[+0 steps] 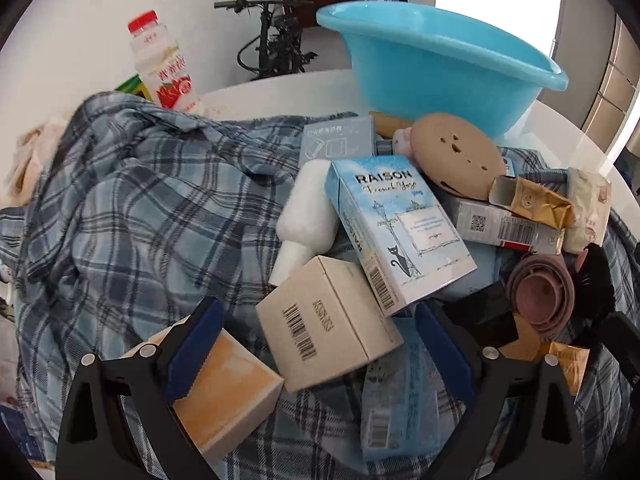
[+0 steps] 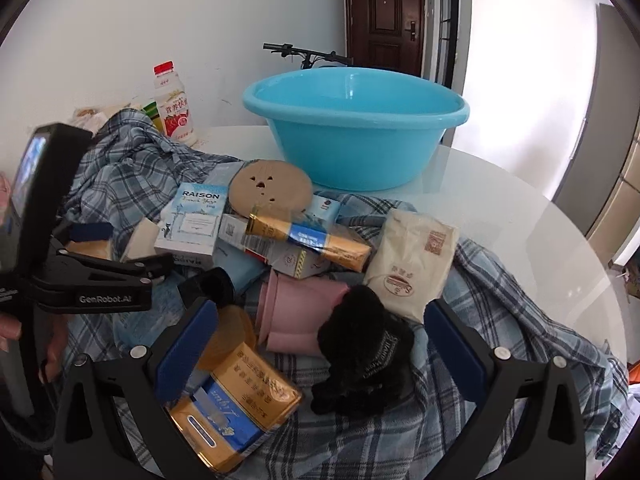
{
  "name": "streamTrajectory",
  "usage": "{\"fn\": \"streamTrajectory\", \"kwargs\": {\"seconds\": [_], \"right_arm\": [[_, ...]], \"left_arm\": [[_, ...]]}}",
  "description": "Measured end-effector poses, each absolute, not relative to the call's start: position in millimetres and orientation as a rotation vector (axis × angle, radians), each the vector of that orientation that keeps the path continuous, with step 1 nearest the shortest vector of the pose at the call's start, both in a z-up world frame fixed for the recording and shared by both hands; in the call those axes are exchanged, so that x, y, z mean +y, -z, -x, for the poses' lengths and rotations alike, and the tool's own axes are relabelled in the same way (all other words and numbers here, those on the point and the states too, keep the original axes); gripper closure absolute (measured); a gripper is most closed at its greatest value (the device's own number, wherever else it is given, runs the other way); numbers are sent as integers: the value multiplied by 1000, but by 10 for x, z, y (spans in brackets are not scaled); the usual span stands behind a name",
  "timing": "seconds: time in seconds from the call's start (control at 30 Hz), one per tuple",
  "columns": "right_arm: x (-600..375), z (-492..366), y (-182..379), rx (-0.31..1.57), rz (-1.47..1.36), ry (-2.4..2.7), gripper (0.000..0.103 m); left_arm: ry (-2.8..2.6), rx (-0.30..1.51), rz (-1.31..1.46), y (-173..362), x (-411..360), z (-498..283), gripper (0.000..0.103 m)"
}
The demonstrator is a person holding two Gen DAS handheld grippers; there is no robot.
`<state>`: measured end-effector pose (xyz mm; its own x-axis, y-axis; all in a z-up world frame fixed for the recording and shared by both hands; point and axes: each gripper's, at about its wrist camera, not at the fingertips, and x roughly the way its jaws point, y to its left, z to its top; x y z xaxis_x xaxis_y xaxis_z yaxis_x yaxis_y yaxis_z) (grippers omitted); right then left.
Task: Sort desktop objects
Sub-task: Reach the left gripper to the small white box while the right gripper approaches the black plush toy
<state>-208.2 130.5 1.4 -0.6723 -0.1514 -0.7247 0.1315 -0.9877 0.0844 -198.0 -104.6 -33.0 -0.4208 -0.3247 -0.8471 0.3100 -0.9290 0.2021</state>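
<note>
Table: white round top under a plaid shirt heaped with boxes; blue basin at the back.
Room: brown door behind the basin.
Left gripper: tilted down, jaws wide apart, beige box between, unpinched.
Right gripper: jaws apart around black plush toy, in front of the basin.

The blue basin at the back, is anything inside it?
The blue basin shows only bare blue wall in the right wrist view; no object is visible inside. Its near rim hides the bottom, so something low could lie there unseen.
</note>
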Motion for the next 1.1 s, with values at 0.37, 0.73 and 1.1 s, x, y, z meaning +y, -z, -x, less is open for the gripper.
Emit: {"fn": "streamTrajectory", "kwargs": {"seconds": [0.37, 0.73, 1.1], "right_arm": [[1188, 2102, 42, -22, -1202, 2720, 0], [1171, 2058, 37, -8, -1207, 2732, 0], [1144, 1935, -82, 11, -1159, 2748, 0]], "left_arm": [[2316, -94, -1410, 434, -1089, 1941, 4], [2284, -100, -1380, 301, -1027, 1792, 54], [2342, -39, -1369, 120, -923, 1590, 55]]}}
